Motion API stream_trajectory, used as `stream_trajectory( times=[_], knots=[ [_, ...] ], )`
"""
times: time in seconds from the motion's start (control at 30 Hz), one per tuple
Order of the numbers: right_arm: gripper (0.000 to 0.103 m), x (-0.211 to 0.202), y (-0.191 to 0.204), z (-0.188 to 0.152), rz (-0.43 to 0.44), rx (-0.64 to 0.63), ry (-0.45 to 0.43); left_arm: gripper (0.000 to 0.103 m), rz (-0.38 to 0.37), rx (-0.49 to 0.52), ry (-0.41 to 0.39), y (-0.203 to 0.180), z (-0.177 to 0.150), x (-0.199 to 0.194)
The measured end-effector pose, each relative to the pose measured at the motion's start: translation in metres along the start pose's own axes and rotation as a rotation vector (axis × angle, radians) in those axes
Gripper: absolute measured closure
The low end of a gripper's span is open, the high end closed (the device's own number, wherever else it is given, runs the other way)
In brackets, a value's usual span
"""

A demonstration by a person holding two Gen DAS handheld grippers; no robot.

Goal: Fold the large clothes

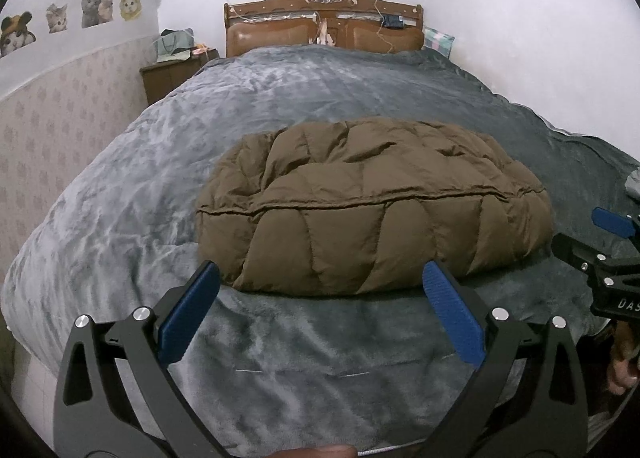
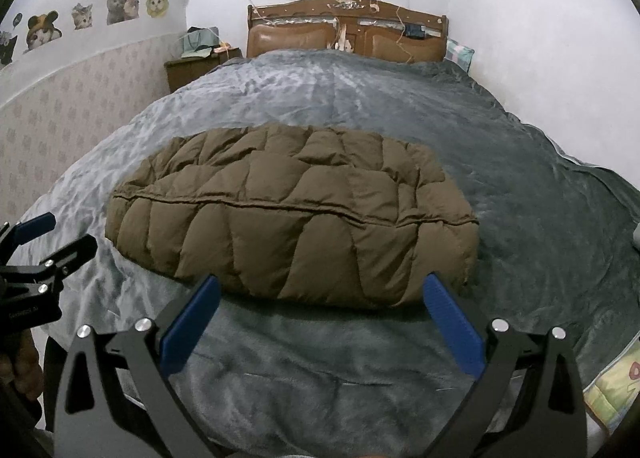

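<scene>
A brown quilted puffer coat (image 1: pixel 372 206) lies folded into a thick bundle on the grey bed blanket (image 1: pixel 160 178), its stitched hem edge running across the near side. My left gripper (image 1: pixel 322 278) hovers open just short of the bundle's near edge, with nothing between its blue pads (image 1: pixel 452 318). In the right wrist view the same coat (image 2: pixel 296 218) sits ahead, and my right gripper (image 2: pixel 322 282) is open in front of its near right edge, holding nothing. The right gripper (image 1: pixel 616 258) shows at the left view's right edge. The left gripper (image 2: pixel 36 254) shows at the right view's left edge.
The bed fills the room up to a wooden headboard (image 1: pixel 324 26). A nightstand (image 1: pixel 172 74) with bags stands at the far left, by a wall with cat stickers. A patterned quilt corner (image 2: pixel 612 386) hangs at the near right. Walls close in on both sides.
</scene>
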State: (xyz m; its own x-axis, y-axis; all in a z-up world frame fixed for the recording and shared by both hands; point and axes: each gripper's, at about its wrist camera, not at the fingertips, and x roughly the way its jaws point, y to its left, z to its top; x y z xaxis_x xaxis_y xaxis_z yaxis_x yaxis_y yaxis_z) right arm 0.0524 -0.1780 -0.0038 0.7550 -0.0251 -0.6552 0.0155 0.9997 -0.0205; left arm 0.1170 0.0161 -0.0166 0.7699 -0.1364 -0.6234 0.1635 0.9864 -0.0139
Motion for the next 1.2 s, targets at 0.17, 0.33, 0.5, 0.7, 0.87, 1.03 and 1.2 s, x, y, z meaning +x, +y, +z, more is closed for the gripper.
stream_trajectory(
  times=[0.17, 0.33, 0.5, 0.7, 0.87, 1.03, 1.2],
  knots=[
    [0.002, 0.0003, 0.0005, -0.0008, 0.003, -0.004, 0.002, 0.003, -0.004, 0.004, 0.005, -0.0008, 0.0002, 0.0010],
    [0.002, 0.0006, 0.0006, -0.0008, 0.001, -0.003, 0.004, 0.003, 0.000, 0.008, 0.004, -0.0021, 0.0000, 0.0007],
    [0.002, 0.0008, -0.0001, -0.0015, 0.004, -0.005, 0.003, 0.003, -0.001, 0.013, 0.004, -0.0030, -0.0015, -0.0007],
    [0.002, 0.0002, 0.0000, -0.0019, 0.003, -0.005, 0.002, 0.003, -0.001, 0.013, 0.006, -0.0029, -0.0013, -0.0013],
    [0.002, 0.0008, 0.0000, -0.0018, 0.003, -0.006, 0.005, 0.003, -0.001, 0.026, 0.003, -0.0058, -0.0013, -0.0025],
    [0.002, 0.0007, 0.0000, -0.0015, 0.004, -0.005, 0.005, 0.003, 0.003, 0.028, 0.001, -0.0054, -0.0007, -0.0030],
    [0.002, 0.0008, 0.0004, -0.0015, 0.003, -0.005, 0.006, 0.003, 0.005, 0.026, 0.001, -0.0050, -0.0014, -0.0035]
  ],
)
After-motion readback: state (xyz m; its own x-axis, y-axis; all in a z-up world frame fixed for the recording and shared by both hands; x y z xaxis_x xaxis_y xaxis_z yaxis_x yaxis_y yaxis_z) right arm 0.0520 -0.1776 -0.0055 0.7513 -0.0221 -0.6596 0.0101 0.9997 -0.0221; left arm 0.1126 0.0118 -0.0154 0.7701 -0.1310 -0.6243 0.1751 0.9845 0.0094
